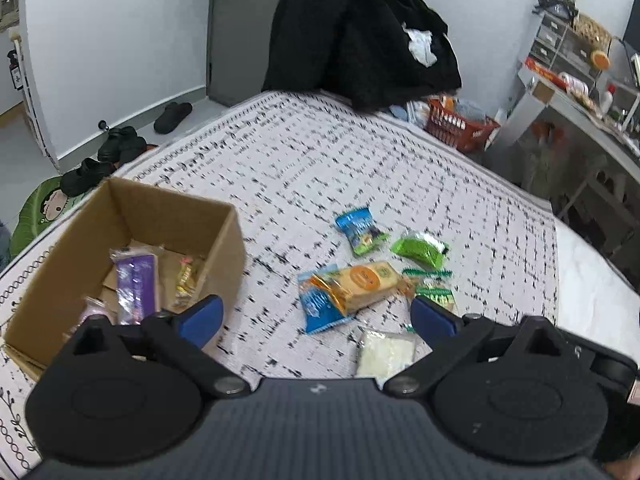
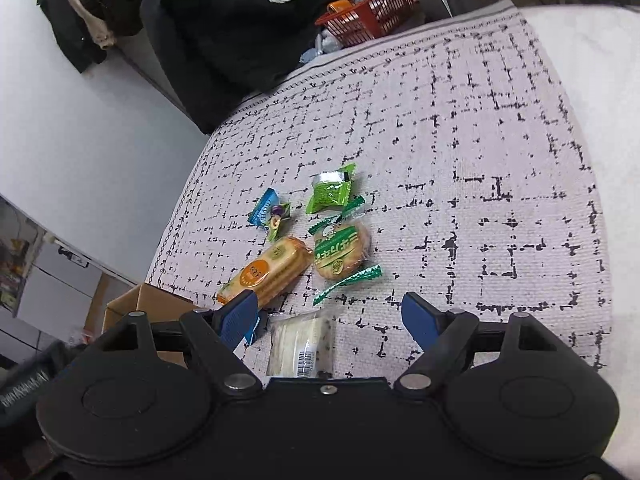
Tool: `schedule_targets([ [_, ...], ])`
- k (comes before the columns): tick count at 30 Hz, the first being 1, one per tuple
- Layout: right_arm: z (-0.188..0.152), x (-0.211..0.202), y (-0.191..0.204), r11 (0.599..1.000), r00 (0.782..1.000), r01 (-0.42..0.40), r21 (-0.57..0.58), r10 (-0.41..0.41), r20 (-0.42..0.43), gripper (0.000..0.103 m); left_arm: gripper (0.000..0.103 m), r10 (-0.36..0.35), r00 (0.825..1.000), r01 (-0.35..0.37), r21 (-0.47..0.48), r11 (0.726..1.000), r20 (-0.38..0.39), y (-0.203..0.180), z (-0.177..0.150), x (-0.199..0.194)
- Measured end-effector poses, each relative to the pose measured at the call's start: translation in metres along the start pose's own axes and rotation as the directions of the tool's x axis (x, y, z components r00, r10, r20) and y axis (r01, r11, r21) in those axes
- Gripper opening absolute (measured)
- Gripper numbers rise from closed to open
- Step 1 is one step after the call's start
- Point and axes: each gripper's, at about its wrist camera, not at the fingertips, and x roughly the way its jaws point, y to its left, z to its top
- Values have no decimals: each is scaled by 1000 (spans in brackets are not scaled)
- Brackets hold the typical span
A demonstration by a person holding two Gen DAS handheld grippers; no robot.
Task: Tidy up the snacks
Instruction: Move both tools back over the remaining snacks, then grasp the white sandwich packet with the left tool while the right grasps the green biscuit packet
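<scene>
Bedspread (image 2: 460, 152) snacks (image 2: 276, 272) lie beyond open right claw (image 2: 328, 316)

White pkt (image 2: 301, 346) near bed's front edge half hidden behind right hand-held gripper (image 2: 329, 320); blue pkt (image 1: 320, 306) partly under cracker pack (image 1: 362, 286); labels too blurred to read.

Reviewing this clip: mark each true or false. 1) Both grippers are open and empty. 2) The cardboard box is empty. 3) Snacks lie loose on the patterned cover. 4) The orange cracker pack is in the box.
1) True: left gripper and right gripper hold nothing.
2) False: the cardboard box already holds a purple packet and other wrappers.
3) True: several lie on the patterned cover.
4) False: the orange cracker pack lies on the cover.
</scene>
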Motion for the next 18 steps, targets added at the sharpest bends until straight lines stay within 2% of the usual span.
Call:
schedule_targets([
  [11, 8, 17, -18, 998, 999, -34, 51, 36, -28, 78, 98, 26, 994, -27, -5, 1000, -106, -27, -20, 43],
  [18, 14, 29, -22, 999, 999, -20, 29, 21, -36, 78, 93, 5, 987, -15, -59, 998, -163, -37, -38, 72],
])
